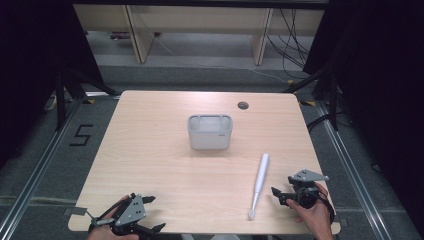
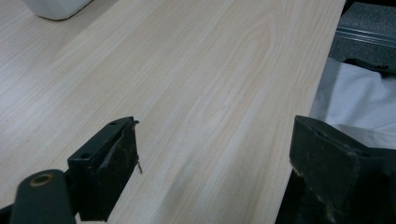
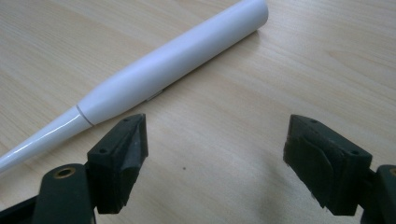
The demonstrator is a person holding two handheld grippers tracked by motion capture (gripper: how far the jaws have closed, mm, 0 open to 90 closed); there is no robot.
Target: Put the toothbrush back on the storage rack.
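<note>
A white electric toothbrush [image 1: 259,184] lies on the wooden table [image 1: 165,165], its brush head toward the front edge. In the right gripper view the toothbrush [image 3: 173,60] lies just beyond the jaws, apart from them. My right gripper [image 1: 278,195] rests at the front right, just right of the toothbrush, open and empty; the right gripper [image 3: 215,163] shows bare wood between its jaws. My left gripper [image 1: 154,212] sits at the front left edge, open with nothing in it; the left gripper [image 2: 215,163] looks along the table's edge. A grey rectangular cup [image 1: 210,131] stands at the table's middle.
A round cable hole [image 1: 243,105] sits near the table's far right. The cup's base [image 2: 56,7] shows at the top left of the left gripper view, and white cloth [image 2: 359,102] lies past the table edge. Floor rails flank the table.
</note>
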